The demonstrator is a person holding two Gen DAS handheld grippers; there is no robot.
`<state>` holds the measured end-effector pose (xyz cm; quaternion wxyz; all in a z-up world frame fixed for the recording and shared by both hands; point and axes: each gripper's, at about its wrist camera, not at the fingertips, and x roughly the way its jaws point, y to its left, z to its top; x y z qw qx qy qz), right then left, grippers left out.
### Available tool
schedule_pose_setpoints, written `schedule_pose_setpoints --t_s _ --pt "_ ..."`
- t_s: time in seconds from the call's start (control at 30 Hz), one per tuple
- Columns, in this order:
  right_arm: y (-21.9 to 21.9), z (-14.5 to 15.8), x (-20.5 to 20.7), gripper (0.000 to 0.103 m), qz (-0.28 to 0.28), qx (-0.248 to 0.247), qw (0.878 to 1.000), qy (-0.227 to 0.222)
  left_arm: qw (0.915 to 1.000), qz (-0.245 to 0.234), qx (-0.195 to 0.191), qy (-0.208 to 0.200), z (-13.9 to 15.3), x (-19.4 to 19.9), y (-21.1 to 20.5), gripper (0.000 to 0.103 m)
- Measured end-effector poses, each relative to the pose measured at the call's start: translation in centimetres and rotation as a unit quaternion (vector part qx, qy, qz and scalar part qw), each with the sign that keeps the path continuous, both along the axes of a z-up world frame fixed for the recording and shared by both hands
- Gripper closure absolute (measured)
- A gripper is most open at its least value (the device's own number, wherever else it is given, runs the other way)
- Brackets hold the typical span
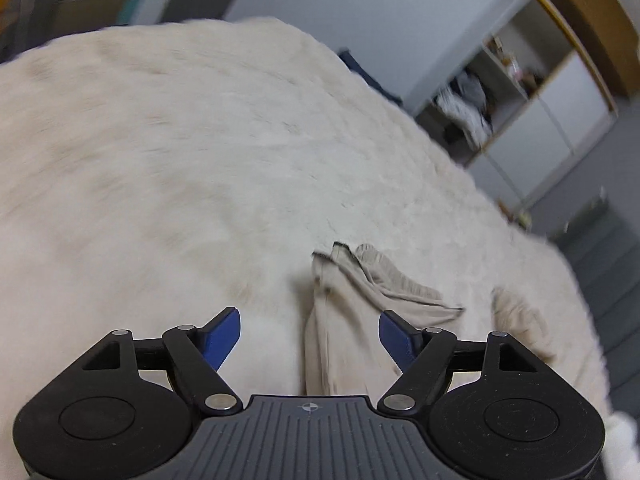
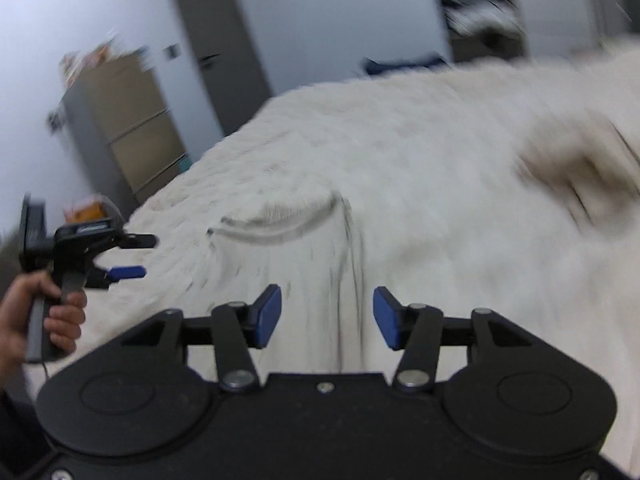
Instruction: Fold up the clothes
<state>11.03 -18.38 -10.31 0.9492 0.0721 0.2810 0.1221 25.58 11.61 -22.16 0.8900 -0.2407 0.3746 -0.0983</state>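
A beige garment [image 1: 348,312] lies crumpled on the fluffy cream blanket [image 1: 180,140], just ahead of my left gripper [image 1: 308,336] and toward its right finger. That gripper is open, with nothing pressed between its blue pads [image 1: 224,336]. In the right wrist view a pale garment with a curved edge [image 2: 288,240] lies on the blanket below and ahead of my right gripper [image 2: 327,316], which is open and holds nothing. A second beige piece [image 2: 576,168] lies blurred at the far right, also seen as a beige piece [image 1: 516,312]. My left gripper [image 2: 134,256] shows at the left, held by a hand [image 2: 48,320].
The blanket covers a bed whose edge [image 1: 560,264] drops off on the right. A white shelf unit [image 1: 520,92] with clothes stands beyond it. A brown drawer cabinet [image 2: 132,132] stands against the wall on the left. Both views are motion-blurred.
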Motion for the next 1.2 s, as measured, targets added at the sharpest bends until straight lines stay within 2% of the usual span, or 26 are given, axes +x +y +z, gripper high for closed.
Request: schedule_pose_setpoints --t_s 0.03,0.1,0.17,0.27,0.3,0.33,0.37,0.4,0.43,0.47,0.5,0.6,0.7,0.8,0.87,0.9,0.93,1.03,1.07,1.1,1.13,1.17,1.2 --pt "0.2 -0.4 1.7 0.051 0.009 -0.001 1.000 0.004 1.0000 -0.008 0.003 0.000 -0.2 0.8 -0.3 0.033" --pt "-0.2 -1.8 7.9 0.051 0.035 0.026 0.998 0.035 0.9989 -0.045 -0.003 0.011 -1.8 3.8 -1.7 0.034" --pt "-0.3 -3.1 12.0 0.051 0.040 0.034 0.997 0.052 0.9979 -0.063 -0.006 0.010 -2.5 4.5 -2.0 0.034" --pt "0.1 -4.9 14.9 0.051 0.065 0.020 0.997 0.047 0.9959 -0.089 0.017 -0.010 -3.4 5.6 -2.9 0.037" --pt "0.5 -5.5 15.3 0.052 0.078 0.022 0.996 0.046 0.9947 -0.097 0.029 -0.019 -3.8 6.1 -3.3 0.048" --pt "0.6 -6.0 15.1 0.062 0.085 0.023 0.995 0.046 0.9946 -0.098 0.028 -0.017 -4.1 6.3 -3.3 0.066" --pt "0.8 -6.4 15.3 0.076 0.092 0.021 0.994 0.050 0.9947 -0.099 0.027 -0.014 -4.4 6.5 -3.3 0.074" --pt "0.9 -6.6 15.2 0.096 0.090 0.020 0.994 0.055 0.9947 -0.099 0.026 -0.011 -4.8 6.7 -3.3 0.088" --pt "1.0 -6.8 15.6 0.095 0.089 0.022 0.994 0.054 0.9953 -0.094 0.021 -0.013 -4.8 6.9 -3.2 0.091" --pt "1.2 -6.7 15.4 0.096 0.087 0.023 0.995 0.041 0.9962 -0.083 0.010 -0.023 -4.6 6.8 -3.2 0.093" --pt "1.3 -6.6 15.2 0.098 0.085 0.024 0.996 0.027 0.9955 -0.081 0.017 -0.046 -3.9 6.4 -3.7 0.094" --pt "1.2 -5.6 13.7 0.100 0.080 0.019 0.997 -0.009 0.9887 -0.094 0.061 -0.099 -2.0 5.2 -4.8 0.097" --pt "0.9 -4.2 11.9 0.100 0.072 0.007 0.996 -0.053 0.9775 -0.104 0.106 -0.149 -0.2 3.7 -5.8 0.098" --pt "0.8 -3.5 10.8 0.100 0.063 -0.005 0.996 -0.069 0.9721 -0.114 0.117 -0.168 0.5 2.9 -6.1 0.098" --pt "0.8 -3.4 10.5 0.100 0.061 -0.013 0.995 -0.076 0.9734 -0.113 0.112 -0.165 0.4 3.0 -6.1 0.098" --pt "0.8 -3.4 10.5 0.101 0.057 -0.017 0.995 -0.080 0.9760 -0.109 0.094 -0.164 0.4 3.6 -6.0 0.098" --pt "0.9 -3.3 10.7 0.101 0.052 -0.022 0.995 -0.084 0.9762 -0.109 0.091 -0.164 0.5 3.5 -5.8 0.098" --pt "0.8 -3.2 12.4 0.100 0.023 -0.036 0.995 -0.089 0.9713 -0.082 0.115 -0.192 1.6 5.1 -6.3 0.097" --pt "0.5 -3.6 13.9 0.099 0.010 -0.028 0.998 -0.063 0.9723 -0.077 0.131 -0.178 1.3 6.4 -6.7 0.095" --pt "0.3 -4.4 15.4 0.092 -0.001 -0.022 0.999 -0.022 0.9779 -0.074 0.153 -0.122 0.2 8.9 -7.1 0.088" --pt "0.2 -5.0 16.1 0.087 -0.007 -0.024 1.000 0.000 0.9784 -0.073 0.158 -0.112 0.0 9.3 -7.2 0.087" --pt "0.2 -5.6 16.8 0.087 -0.017 -0.040 0.999 0.030 0.9790 -0.065 0.171 -0.090 -0.2 9.2 -6.9 0.087" --pt "0.2 -5.6 16.5 0.087 -0.029 -0.065 0.997 0.037 0.9788 -0.057 0.185 -0.068 -0.4 9.1 -6.5 0.085"
